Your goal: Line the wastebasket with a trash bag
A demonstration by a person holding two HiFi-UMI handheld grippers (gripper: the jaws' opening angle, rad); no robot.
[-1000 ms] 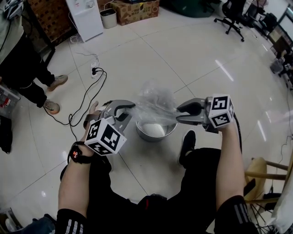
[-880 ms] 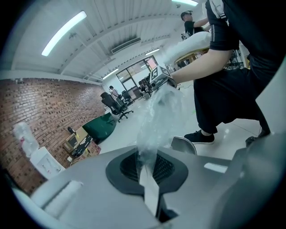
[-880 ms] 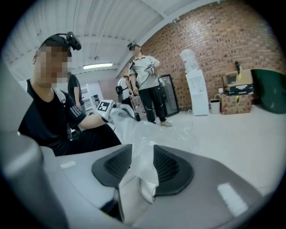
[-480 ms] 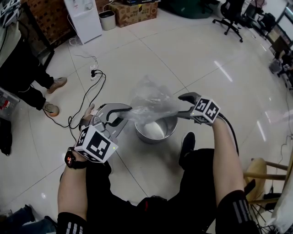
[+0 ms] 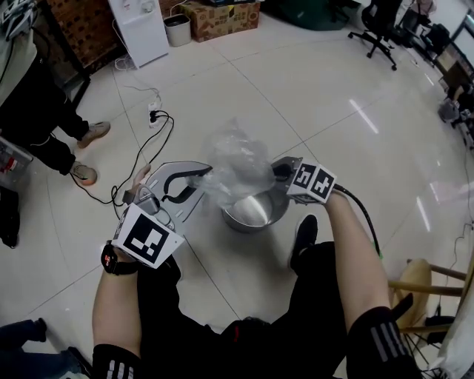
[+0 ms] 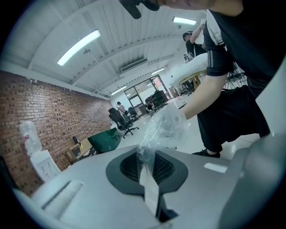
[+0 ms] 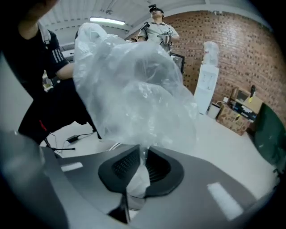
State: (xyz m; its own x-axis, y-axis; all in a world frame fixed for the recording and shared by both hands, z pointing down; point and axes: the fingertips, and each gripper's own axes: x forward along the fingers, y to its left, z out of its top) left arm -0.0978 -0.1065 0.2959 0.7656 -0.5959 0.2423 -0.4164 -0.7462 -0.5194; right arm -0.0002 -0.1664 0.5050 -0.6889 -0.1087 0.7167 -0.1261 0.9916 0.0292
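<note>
A clear, crumpled trash bag (image 5: 235, 166) hangs bunched above a round metal wastebasket (image 5: 255, 211) on the floor. My left gripper (image 5: 200, 174) is at the bag's left side, shut on a thin strip of film that runs between its pads (image 6: 147, 165). My right gripper (image 5: 280, 169) is at the bag's right side, just above the basket's rim. Its jaws have just been closing, and the film (image 7: 134, 89) is pinched between its pads (image 7: 144, 163). The bag billows up in front of both gripper cameras (image 6: 165, 127). The basket's inside is partly hidden by the bag.
My shoe (image 5: 304, 233) stands right of the basket. A black cable and power strip (image 5: 152, 118) lie on the tiles to the left, near a standing person (image 5: 37, 111). A white appliance (image 5: 137, 29), a small bin (image 5: 176, 29), a cardboard box (image 5: 222, 16) and an office chair (image 5: 378, 22) are far back.
The right gripper opened, dropped toward the basket rim and closed on the bag lower down. The left gripper rose slightly, still holding the bag, which now bunches higher.
</note>
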